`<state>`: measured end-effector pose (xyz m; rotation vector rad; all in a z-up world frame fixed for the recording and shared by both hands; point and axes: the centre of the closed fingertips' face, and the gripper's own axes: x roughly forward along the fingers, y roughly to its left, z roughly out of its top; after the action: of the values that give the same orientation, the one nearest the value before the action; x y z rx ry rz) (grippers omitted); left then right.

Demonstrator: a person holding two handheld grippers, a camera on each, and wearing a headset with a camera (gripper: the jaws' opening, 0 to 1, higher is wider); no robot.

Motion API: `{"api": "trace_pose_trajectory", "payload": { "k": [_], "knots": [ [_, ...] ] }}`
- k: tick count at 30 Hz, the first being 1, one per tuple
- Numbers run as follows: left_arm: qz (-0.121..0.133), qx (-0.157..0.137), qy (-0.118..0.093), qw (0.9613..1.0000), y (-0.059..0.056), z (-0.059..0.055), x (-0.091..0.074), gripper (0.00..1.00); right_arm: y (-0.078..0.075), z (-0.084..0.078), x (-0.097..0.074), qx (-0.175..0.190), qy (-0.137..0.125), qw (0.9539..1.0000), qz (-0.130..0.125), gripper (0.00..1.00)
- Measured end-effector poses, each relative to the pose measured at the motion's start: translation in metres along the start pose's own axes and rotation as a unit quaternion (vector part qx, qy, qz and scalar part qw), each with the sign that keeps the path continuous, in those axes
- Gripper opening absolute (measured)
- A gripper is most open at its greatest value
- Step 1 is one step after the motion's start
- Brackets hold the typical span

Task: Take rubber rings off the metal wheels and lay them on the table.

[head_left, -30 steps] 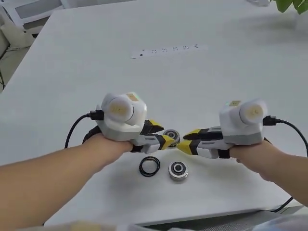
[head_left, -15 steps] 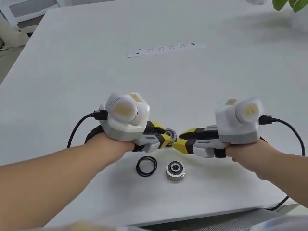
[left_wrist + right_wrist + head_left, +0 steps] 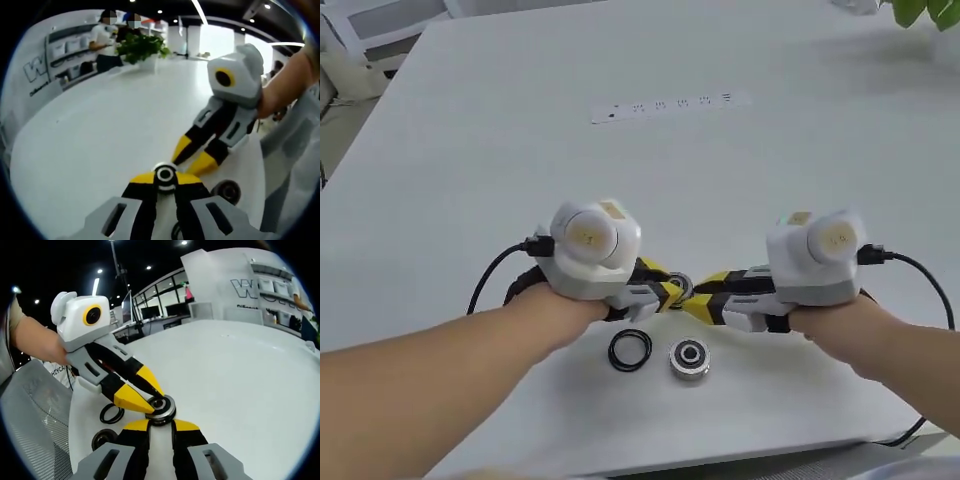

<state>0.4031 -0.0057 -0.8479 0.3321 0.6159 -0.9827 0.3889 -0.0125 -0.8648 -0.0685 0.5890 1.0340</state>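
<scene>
A small metal wheel with a dark rubber ring around it hangs just above the white table, and my left gripper is shut on it. In the left gripper view the wheel sits between the yellow tips. My right gripper meets it from the right. In the right gripper view its narrowly parted jaws pinch the lower rim of the wheel. A loose black rubber ring and a bare metal wheel lie on the table just below the grippers.
A flat white strip with small markings lies far back on the table. Green plant leaves show at the far right corner. The table's front edge runs close behind the loose ring and wheel.
My right gripper has moved left until its tips reach the wheel held in my left gripper. The ring and wheel on the table have not moved.
</scene>
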Motion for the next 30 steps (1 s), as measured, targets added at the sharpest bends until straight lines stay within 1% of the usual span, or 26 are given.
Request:
{"api": "trace_pose_trajectory", "payload": {
  "k": [1,3,6,10,15,18,20,22,25,27,28,29,30],
  "knots": [
    [0.0,-0.001,0.0,1.0,0.0,0.0,0.0,0.14,-0.002,0.0,0.0,0.0,0.0,1.0,-0.003,0.08],
    [-0.001,0.0,0.0,1.0,-0.001,-0.001,-0.001,0.14,-0.004,0.001,-0.001,0.018,-0.005,0.9998,-0.005,0.02],
    [0.0,0.003,0.001,1.0,-0.001,-0.001,0.0,0.14,-0.004,0.0,-0.001,0.011,-0.002,0.9999,-0.009,0.01],
    [0.002,0.002,0.001,1.0,-0.002,-0.001,-0.001,0.14,-0.004,0.0,-0.002,0.013,0.0,0.9998,-0.014,0.0],
    [0.004,0.004,0.001,1.0,-0.004,-0.002,-0.001,0.13,-0.005,-0.001,-0.004,0.04,-0.008,0.9991,-0.015,0.0],
    [0.004,0.004,0.001,1.0,-0.005,-0.002,-0.002,0.13,-0.006,0.0,-0.006,0.066,-0.016,0.9976,-0.015,0.0],
    [0.005,0.004,0.002,1.0,-0.005,-0.002,-0.002,0.13,-0.005,0.0,-0.008,0.088,-0.023,0.9958,-0.015,0.0],
    [0.006,0.005,0.001,1.0,-0.005,-0.002,-0.002,0.13,-0.005,0.001,-0.009,0.099,-0.028,0.9946,-0.015,0.0],
    [0.008,0.007,0.002,0.9999,-0.006,-0.002,-0.002,0.13,-0.003,0.003,-0.01,0.123,-0.038,0.9916,-0.013,0.0],
    [0.01,0.008,0.003,0.9999,-0.006,-0.002,-0.002,0.13,-0.005,0.003,-0.012,0.131,-0.042,0.9904,-0.013,0.0],
    [0.01,0.008,0.003,0.9999,-0.006,-0.002,-0.002,0.13,-0.006,0.006,-0.013,0.139,-0.05,0.9888,-0.017,0.0],
    [0.01,0.008,0.003,0.9999,-0.006,-0.002,-0.002,0.13,-0.009,0.011,-0.014,0.151,-0.067,0.9861,-0.018,0.0],
    [0.011,0.008,0.003,0.9999,-0.007,-0.002,-0.002,0.13,-0.004,0.015,-0.014,0.175,-0.073,0.9819,-0.006,0.0]
  ]
}}
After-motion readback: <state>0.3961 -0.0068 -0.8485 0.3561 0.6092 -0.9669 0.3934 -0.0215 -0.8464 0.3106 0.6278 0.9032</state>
